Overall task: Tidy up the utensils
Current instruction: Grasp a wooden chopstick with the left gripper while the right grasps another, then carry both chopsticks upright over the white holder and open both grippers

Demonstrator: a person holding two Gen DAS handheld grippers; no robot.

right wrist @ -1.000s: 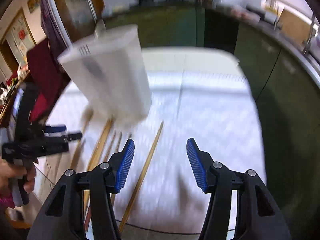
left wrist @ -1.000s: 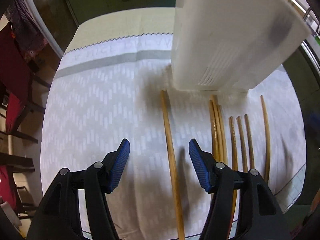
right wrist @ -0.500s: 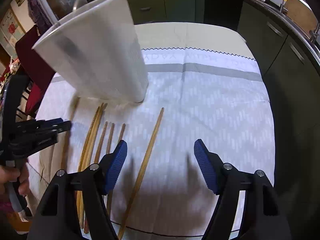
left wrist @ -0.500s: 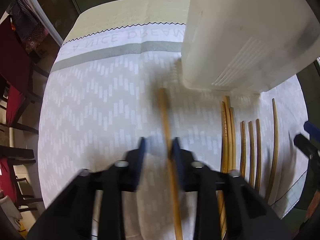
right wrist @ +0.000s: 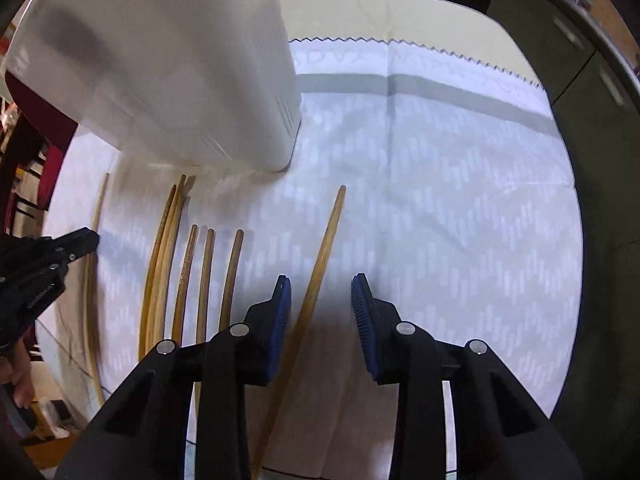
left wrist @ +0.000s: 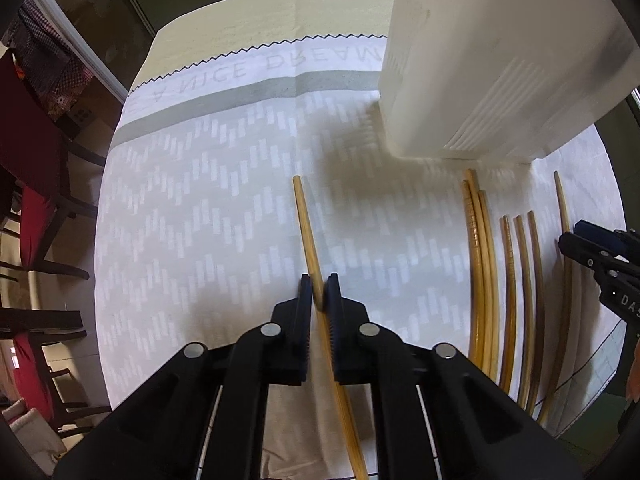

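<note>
One chopstick [left wrist: 306, 224], lying on the cloth [left wrist: 200, 208] left of the holder [left wrist: 480, 60], is clamped in the left gripper [left wrist: 319, 294]; next, probably lift it holderward, while the right gripper [right wrist: 322, 306] straddles another, parted.

A single wooden chopstick [left wrist: 307, 236] is clamped between the closed black fingers of the left gripper [left wrist: 319, 294] above a white patterned tablecloth [left wrist: 192, 200]. Further chopsticks [left wrist: 508, 280] are laid in a row to the right, near a white container [left wrist: 492, 60].

Home kitchen-dining room, dark green cabinets [right wrist: 580, 40] upper right, red-cushioned chairs [left wrist: 36, 216] at left, patterned tablecloth [left wrist: 208, 184] covering the bench
</note>
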